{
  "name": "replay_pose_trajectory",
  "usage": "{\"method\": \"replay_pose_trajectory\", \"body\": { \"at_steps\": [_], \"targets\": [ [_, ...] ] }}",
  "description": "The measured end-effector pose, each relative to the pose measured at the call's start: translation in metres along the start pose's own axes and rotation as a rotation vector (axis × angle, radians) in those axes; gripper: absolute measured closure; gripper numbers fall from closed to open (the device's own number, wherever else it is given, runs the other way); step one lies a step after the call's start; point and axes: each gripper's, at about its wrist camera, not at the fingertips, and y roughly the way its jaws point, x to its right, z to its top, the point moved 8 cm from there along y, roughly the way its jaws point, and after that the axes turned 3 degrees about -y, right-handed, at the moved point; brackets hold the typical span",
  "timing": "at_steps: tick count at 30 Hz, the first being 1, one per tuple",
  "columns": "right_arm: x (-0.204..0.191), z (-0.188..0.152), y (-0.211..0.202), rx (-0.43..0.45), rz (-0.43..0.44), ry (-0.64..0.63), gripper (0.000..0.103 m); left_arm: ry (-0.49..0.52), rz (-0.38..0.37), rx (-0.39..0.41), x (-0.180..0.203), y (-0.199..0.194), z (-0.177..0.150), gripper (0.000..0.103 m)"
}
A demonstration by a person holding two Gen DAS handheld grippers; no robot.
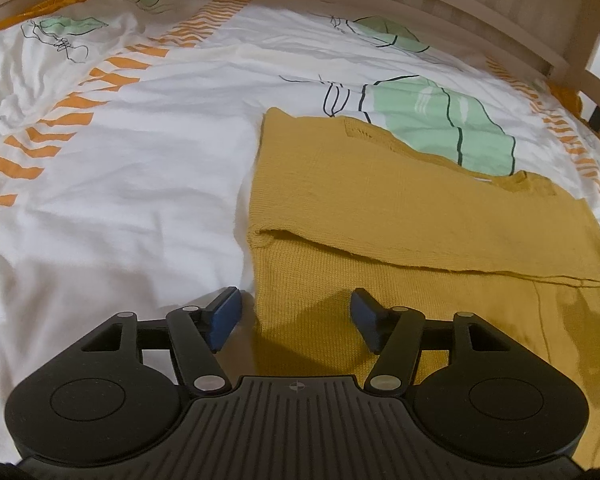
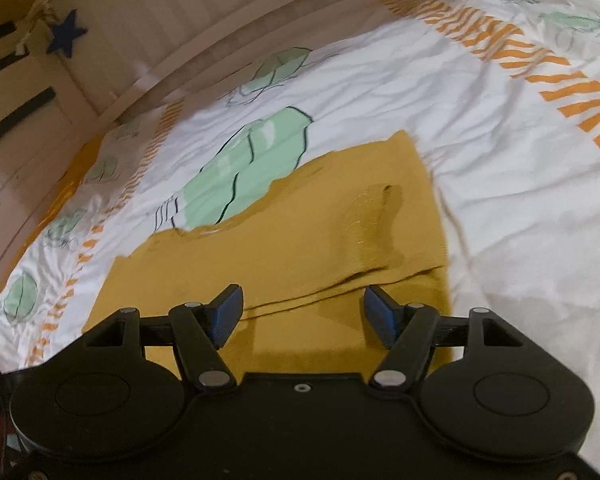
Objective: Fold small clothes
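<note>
Mustard knit garment (image 1: 400, 208) flat on bed cover (image 1: 140, 152), one fold laid across. Left gripper (image 1: 296, 316), right gripper (image 2: 304, 314) both agape, empty. Further folds likely remain.

A mustard-yellow knitted garment (image 1: 400, 220) is showing a fine ribbed weave and one plain colour throughout, darkening to ochre where shadow is falling on it. The bed sheet (image 1: 140, 168) beneath is showing white, carrying bands of orange wavy stripes (image 1: 60, 120) and mint-green leaf shapes (image 1: 440, 120) outlined in thin black line. The left claw (image 1: 294, 320) and the right claw (image 2: 302, 314) are both appearing matte black with royal-blue pads (image 1: 226, 318) and silver rivets. The bed frame (image 2: 180, 20) is appearing pale beige, and a navy-blue star (image 2: 66, 36) is hanging on it.
</note>
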Motion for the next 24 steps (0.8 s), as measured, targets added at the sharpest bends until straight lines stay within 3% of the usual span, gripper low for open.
{"method": "replay_pose_trajectory", "body": {
  "at_steps": [6, 14, 17, 20, 24],
  "targets": [
    [-0.003, 0.007, 0.016, 0.012, -0.011, -0.018, 0.033, 0.0, 0.0, -0.001, 0.0, 0.0, 0.0, 0.044],
    [0.007, 0.033, 0.0, 0.17, -0.166, -0.059, 0.032, -0.002, 0.0, -0.003, 0.0, 0.0, 0.0, 0.043],
    [0.005, 0.036, 0.01, 0.137, -0.176, -0.092, 0.03, 0.003, 0.003, -0.001, 0.001, 0.0, -0.001, 0.042],
    [0.014, 0.034, 0.025, 0.086, -0.254, -0.124, 0.029, 0.001, 0.001, -0.002, 0.001, 0.0, -0.001, 0.042],
    [0.045, 0.027, 0.036, 0.008, -0.353, -0.07, 0.028, -0.001, 0.0, -0.004, 0.0, 0.0, 0.0, 0.042]
  ]
}}
